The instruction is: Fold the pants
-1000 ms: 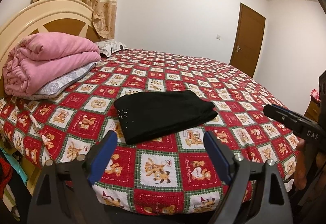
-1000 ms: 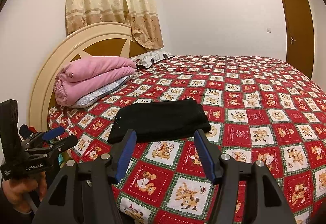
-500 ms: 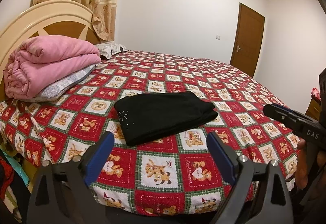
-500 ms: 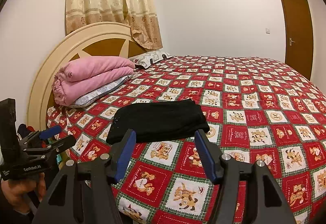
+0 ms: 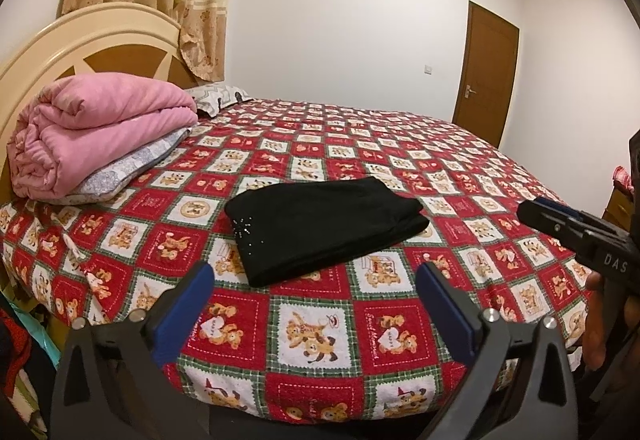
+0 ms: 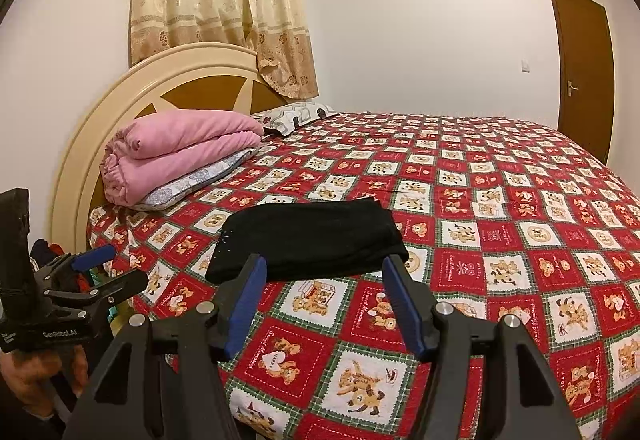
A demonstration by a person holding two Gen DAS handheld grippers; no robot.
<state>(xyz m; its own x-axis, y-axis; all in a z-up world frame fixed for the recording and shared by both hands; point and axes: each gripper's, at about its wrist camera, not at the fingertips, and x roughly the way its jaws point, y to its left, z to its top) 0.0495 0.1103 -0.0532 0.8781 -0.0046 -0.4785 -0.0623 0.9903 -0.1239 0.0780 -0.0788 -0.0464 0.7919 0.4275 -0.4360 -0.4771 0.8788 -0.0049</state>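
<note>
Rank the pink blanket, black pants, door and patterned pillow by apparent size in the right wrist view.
1. black pants and pink blanket: look alike, and the pants lie nearer the camera, so unranked
2. door
3. patterned pillow

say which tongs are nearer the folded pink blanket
Left. The left tongs hover on the folded pink blanket's side of the folded black pants; the right tongs hover further from it.

One pair of folded black pants [image 5: 326, 226] is being seen lying ahead of the two grippers, the left gripper [image 5: 314, 306] and the right gripper [image 6: 324, 300]. Beyond them to the left, one pink blanket [image 5: 100, 134] and two pillows, a gray pillow [image 5: 128, 168] and a patterned pillow [image 5: 218, 98], are being shown. One door [image 5: 486, 70] is being seen far ahead to the right.
</note>
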